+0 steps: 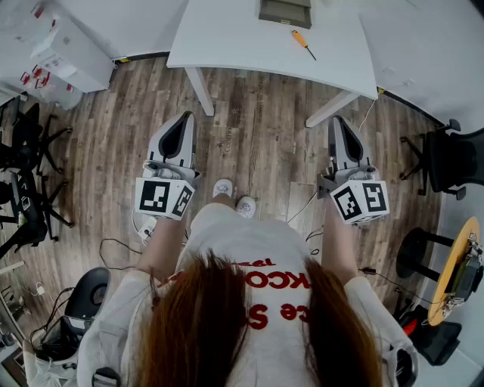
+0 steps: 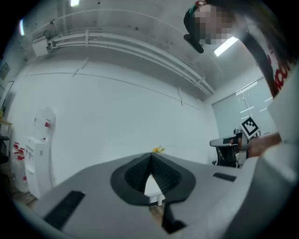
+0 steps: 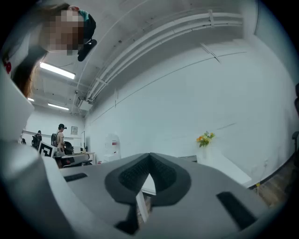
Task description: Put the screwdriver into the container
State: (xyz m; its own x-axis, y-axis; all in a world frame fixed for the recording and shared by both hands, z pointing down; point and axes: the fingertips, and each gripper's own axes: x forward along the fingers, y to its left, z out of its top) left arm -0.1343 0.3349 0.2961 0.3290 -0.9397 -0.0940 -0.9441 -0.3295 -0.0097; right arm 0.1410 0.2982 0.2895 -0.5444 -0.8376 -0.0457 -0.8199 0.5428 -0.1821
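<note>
An orange-handled screwdriver (image 1: 303,43) lies on the white table (image 1: 242,45) at the top of the head view. A grey container (image 1: 285,13) sits at the table's far edge, just left of the screwdriver. My left gripper (image 1: 184,121) and right gripper (image 1: 338,125) are held low over the wooden floor, well short of the table, pointing toward it. Both are shut with nothing between the jaws. In the left gripper view the jaws (image 2: 150,161) meet at the tip; in the right gripper view the jaws (image 3: 149,161) do the same.
A second white table (image 1: 431,53) stands at the right. White boxes (image 1: 64,53) are at the upper left, black chairs (image 1: 454,162) at the right, and stands with cables (image 1: 30,189) along the left. A water dispenser (image 2: 39,144) stands against the wall.
</note>
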